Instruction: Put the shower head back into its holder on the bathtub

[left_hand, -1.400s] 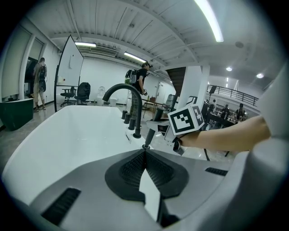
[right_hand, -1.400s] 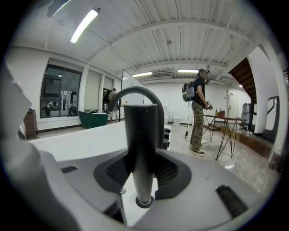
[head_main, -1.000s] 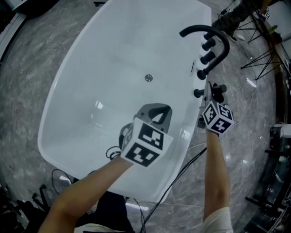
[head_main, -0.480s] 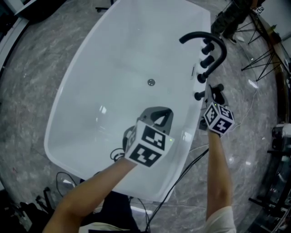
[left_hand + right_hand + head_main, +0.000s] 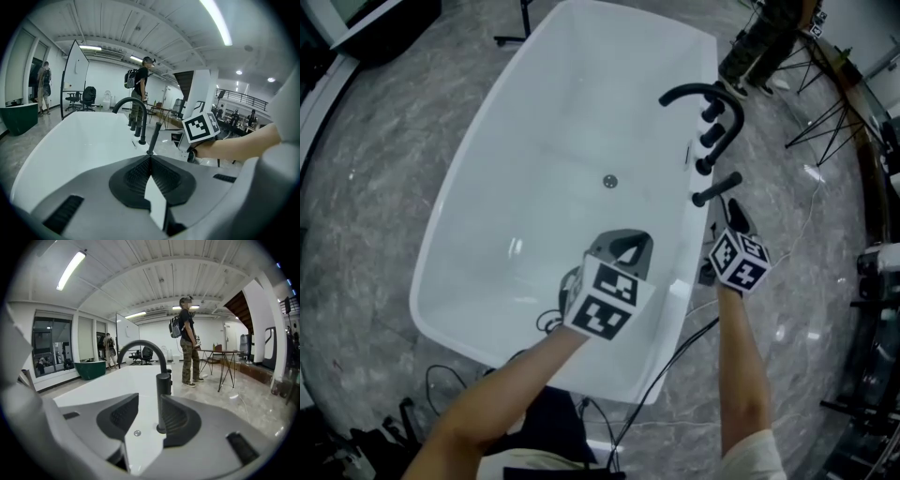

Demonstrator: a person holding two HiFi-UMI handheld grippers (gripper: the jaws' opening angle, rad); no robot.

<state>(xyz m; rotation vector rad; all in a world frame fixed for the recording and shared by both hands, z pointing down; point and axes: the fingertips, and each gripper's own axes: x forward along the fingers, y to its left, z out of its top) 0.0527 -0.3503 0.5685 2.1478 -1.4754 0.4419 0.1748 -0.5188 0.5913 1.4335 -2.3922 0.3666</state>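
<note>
Shower head: slim matte-black rod w/ flat top, standing upright in its holder on the tub rim. In head view that puts it at approx 2 o'clock from centre, on the tub's 3 o'clock edge, leaning a bit toward 2.

Right gripper: fingers released, jaws spread. The rod stands in the gap, hard by the right-hand pad; contact can't be told. In head view the gripper sits at 3 o'clock, just outside the rim, at 6 o'clock from the rod.

Left gripper: jaws clenched tip to tip, nothing between them. It hangs over the tub's inside, at approx 6 o'clock from centre.

Tub: white, glossy, long oval. A small round drain shows mid-floor. On the rim at 12 o'clock from the rod stands a row of black knobs, w/ a black arched faucet curving over them.
</note>
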